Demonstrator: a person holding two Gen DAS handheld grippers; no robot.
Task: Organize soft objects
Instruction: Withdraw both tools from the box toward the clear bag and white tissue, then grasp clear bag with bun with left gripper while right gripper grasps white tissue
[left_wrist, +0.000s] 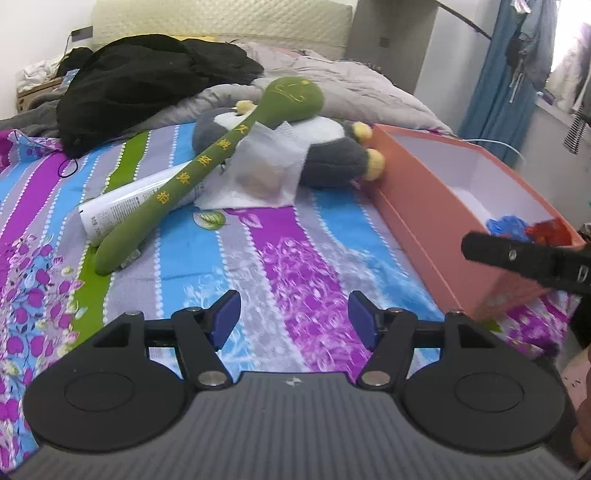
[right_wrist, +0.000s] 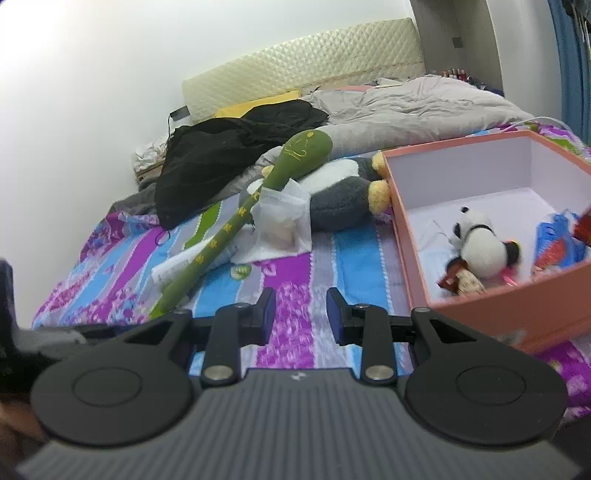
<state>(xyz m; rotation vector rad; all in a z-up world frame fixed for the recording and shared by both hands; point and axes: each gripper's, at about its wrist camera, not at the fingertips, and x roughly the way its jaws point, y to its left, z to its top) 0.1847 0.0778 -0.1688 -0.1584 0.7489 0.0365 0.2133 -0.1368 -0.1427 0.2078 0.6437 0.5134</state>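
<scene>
Both grippers hover empty above the striped bedsheet, probably between picks. The left gripper has its fingers wide; the right gripper holds its fingers at a narrower gap. Ahead and left of both lies the long green plush stick, propped across a white tube and a grey penguin plush. The pink box, right of the fingers, already holds a small panda plush.

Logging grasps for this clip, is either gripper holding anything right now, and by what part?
Nothing is held. The left gripper and right gripper are both open, with only the striped bedsheet between their fingers.
</scene>
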